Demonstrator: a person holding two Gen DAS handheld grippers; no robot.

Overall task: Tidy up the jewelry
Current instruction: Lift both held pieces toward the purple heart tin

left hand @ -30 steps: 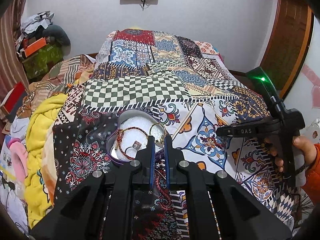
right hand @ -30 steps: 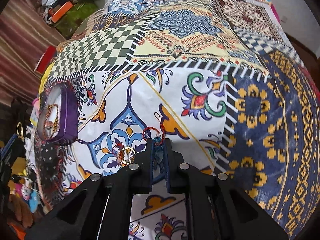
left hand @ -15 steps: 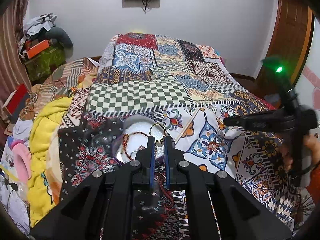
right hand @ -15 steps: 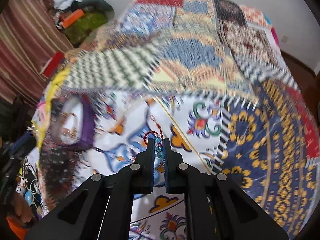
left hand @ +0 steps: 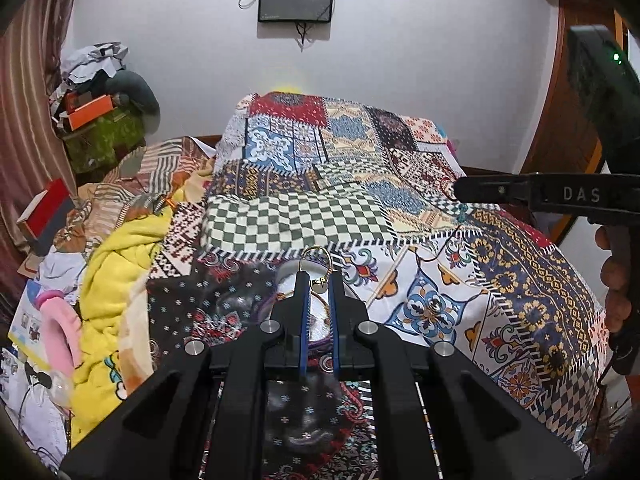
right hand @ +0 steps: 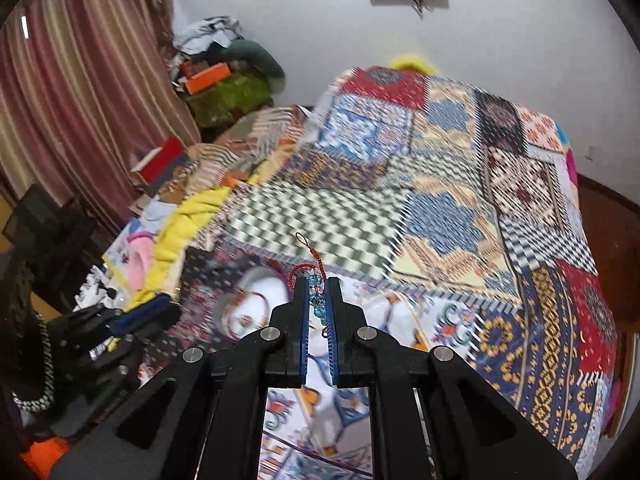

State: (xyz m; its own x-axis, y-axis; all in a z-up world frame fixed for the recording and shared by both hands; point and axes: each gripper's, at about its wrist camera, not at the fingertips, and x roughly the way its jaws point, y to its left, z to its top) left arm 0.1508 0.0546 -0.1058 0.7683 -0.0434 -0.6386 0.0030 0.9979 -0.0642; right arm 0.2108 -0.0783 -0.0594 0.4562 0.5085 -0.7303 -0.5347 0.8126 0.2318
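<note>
My left gripper hangs above the patchwork bed, shut on a thin gold bangle with a small charm; its hoop sticks up past the fingertips. Under it lies the purple heart-shaped tin, mostly hidden by the fingers. My right gripper is shut on a red cord bracelet with blue beads, whose cord loops above the tips. In the left wrist view the right gripper is raised at the right, beads dangling. The right wrist view shows the tin blurred and the left gripper at lower left.
A small ring-like piece lies on the white-patterned quilt patch right of the tin. A yellow blanket and pink items are heaped at the bed's left edge. A person's hand grips the right tool. Clutter and a curtain stand far left.
Both grippers have risen. The right one lifted the beaded red bracelet off the quilt and swung toward the tin. The left one raised the gold bangle above the tin.
</note>
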